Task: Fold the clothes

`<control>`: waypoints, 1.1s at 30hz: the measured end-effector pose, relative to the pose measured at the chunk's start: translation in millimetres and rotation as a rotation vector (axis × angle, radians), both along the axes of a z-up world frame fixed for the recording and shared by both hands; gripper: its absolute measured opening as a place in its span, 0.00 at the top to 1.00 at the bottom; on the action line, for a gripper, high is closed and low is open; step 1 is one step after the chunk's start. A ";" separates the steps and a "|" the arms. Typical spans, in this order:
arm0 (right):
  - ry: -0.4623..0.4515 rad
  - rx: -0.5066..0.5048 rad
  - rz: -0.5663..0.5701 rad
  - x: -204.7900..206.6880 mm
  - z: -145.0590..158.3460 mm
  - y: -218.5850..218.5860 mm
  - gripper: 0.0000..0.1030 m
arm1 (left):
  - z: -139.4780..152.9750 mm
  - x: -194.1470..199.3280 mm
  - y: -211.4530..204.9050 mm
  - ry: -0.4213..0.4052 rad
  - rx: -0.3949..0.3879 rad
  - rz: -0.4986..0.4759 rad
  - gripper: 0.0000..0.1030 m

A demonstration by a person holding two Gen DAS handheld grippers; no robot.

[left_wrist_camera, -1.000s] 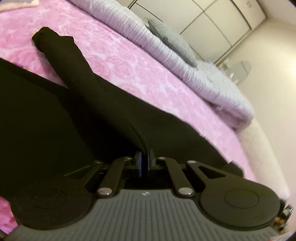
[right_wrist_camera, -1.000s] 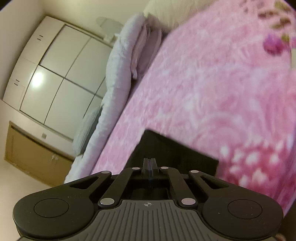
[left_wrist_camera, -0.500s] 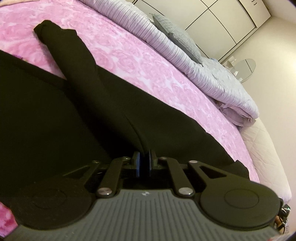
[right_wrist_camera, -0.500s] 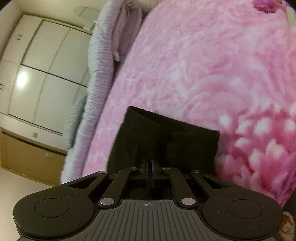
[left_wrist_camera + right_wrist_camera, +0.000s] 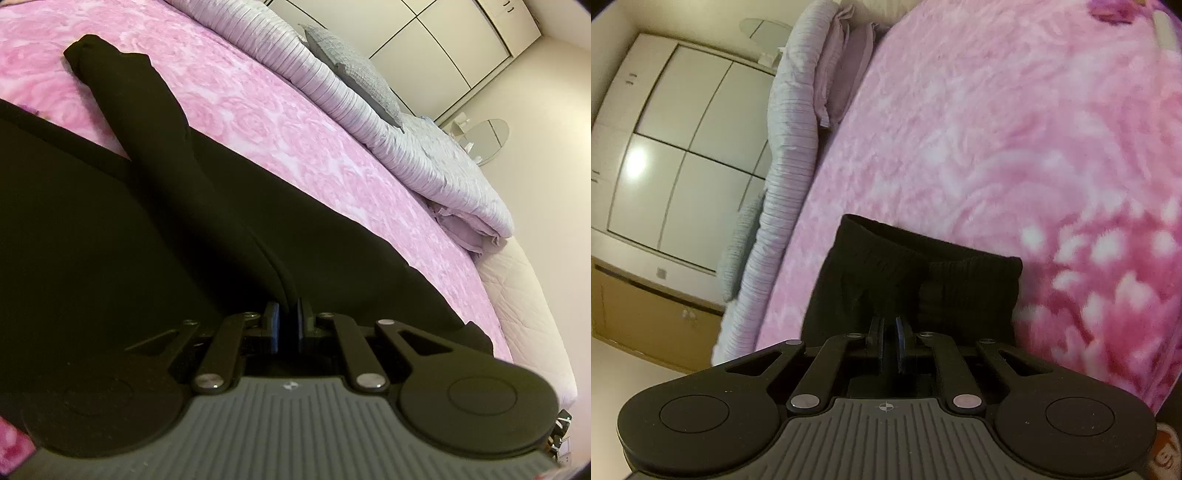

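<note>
A black garment (image 5: 155,221) lies spread on the pink floral bedspread (image 5: 258,122), with one long sleeve or leg running to the far left. My left gripper (image 5: 287,317) is shut on a fold of this black cloth close to the lens. In the right wrist view my right gripper (image 5: 889,332) sits on the garment's ribbed black hem (image 5: 923,273), its jaws a small gap apart with cloth between them. The hem lies flat on the bedspread (image 5: 1015,129).
A rolled lilac quilt (image 5: 369,110) and a grey pillow (image 5: 354,70) line the far side of the bed. White wardrobe doors (image 5: 672,147) and a round mirror (image 5: 487,138) stand beyond. The white mattress edge (image 5: 524,295) shows at right.
Both grippers have come down toward the bed with the black cloth. The right gripper's jaws, tight together before, now stand slightly apart over the hem.
</note>
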State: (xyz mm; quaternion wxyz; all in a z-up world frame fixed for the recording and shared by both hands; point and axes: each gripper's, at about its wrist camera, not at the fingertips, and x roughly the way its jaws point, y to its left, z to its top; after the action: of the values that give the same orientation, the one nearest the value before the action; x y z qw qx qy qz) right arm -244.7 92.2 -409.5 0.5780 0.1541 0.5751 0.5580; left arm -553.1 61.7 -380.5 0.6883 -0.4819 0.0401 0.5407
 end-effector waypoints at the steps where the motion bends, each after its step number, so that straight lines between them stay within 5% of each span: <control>1: -0.010 -0.008 -0.003 -0.5 0.1 1.5 0.90 | -0.4 0.1 0.3 -0.001 -0.002 0.001 0.95; 4: -0.005 -0.007 0.005 0.3 3.7 0.7 0.90 | 0.0 0.3 0.3 -0.003 -0.002 0.001 0.95; 9: -0.041 0.154 -0.009 -1.2 21.3 -20.7 0.99 | -0.1 0.6 1.3 -0.007 -0.001 0.002 0.95; 21: -0.001 -0.025 -0.009 3.6 -2.9 3.3 0.87 | 0.3 1.6 1.9 -0.004 0.003 -0.001 0.95; 25: -0.033 -0.005 0.001 3.6 -1.5 4.6 0.88 | -1.1 2.1 2.7 -0.003 -0.002 0.000 0.95; 26: -0.033 0.023 -0.019 3.1 -0.3 2.0 1.00 | -1.1 2.0 2.7 -0.005 -0.002 0.000 0.95; 29: -0.087 0.125 -0.017 -2.9 15.3 -10.4 1.00 | -1.4 1.3 3.5 -0.006 -0.004 -0.001 0.95; 33: -0.032 0.098 -0.019 2.0 13.9 -18.8 0.92 | -1.4 0.5 5.3 -0.006 -0.003 -0.005 0.95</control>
State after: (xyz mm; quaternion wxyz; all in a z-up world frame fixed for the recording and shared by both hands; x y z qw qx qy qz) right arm -242.7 73.4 -395.5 0.5841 0.1789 0.5365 0.5822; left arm -552.6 66.9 -381.9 0.6892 -0.4844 0.0400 0.5373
